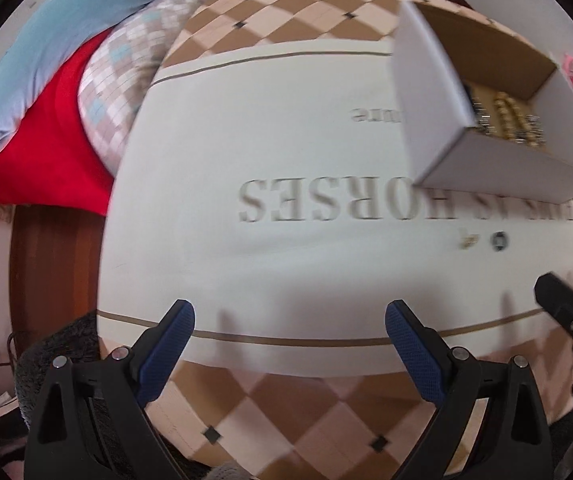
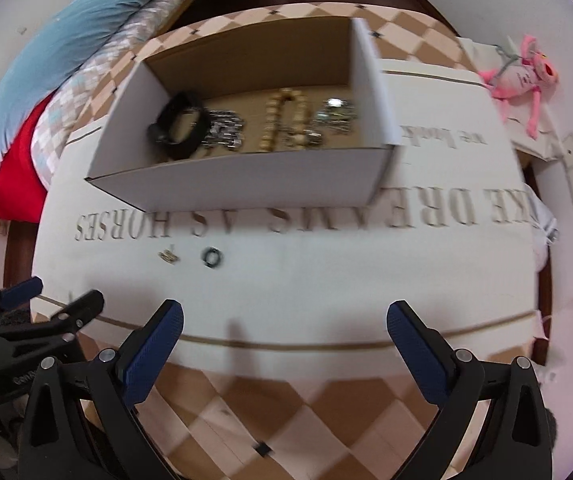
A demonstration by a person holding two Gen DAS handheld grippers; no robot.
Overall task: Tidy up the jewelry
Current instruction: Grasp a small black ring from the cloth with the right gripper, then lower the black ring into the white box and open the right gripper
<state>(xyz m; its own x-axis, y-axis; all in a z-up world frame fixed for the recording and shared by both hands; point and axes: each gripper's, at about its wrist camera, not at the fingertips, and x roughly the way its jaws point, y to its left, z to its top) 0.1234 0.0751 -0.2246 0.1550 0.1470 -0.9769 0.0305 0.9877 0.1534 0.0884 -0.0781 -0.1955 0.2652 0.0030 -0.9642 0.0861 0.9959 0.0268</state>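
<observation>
White cardboard makes the box [image 2: 246, 188] that sits on the desk [image 2: 326, 272], and it is open at the top. Inside it lie a black band [image 2: 180, 130], some silver chains [image 2: 224, 136], a string of tan beads [image 2: 286, 124] and more shiny bits [image 2: 336, 118].

Two small things are not in the box yet. A dark ring [image 2: 212, 258] and a little gold piece [image 2: 169, 256] lie side by side on the cloth [image 2: 366, 260], just in front of the box and near its left end.

The right tool [image 2: 284, 332] has its two blue fingers [image 2: 154, 344] wide apart and holds nothing. The left tool [image 1: 290, 336] is wide apart too, and empty.

From the right tool, the ring lies ahead and a bit to the left. From the left tool, the ring [image 1: 499, 241] and the gold piece [image 1: 468, 240] lie ahead and far to the right. The right tool looks nearer to the ring, I think, so it may be the one to reach. The gold piece is too blurry to tell which way it points.
</observation>
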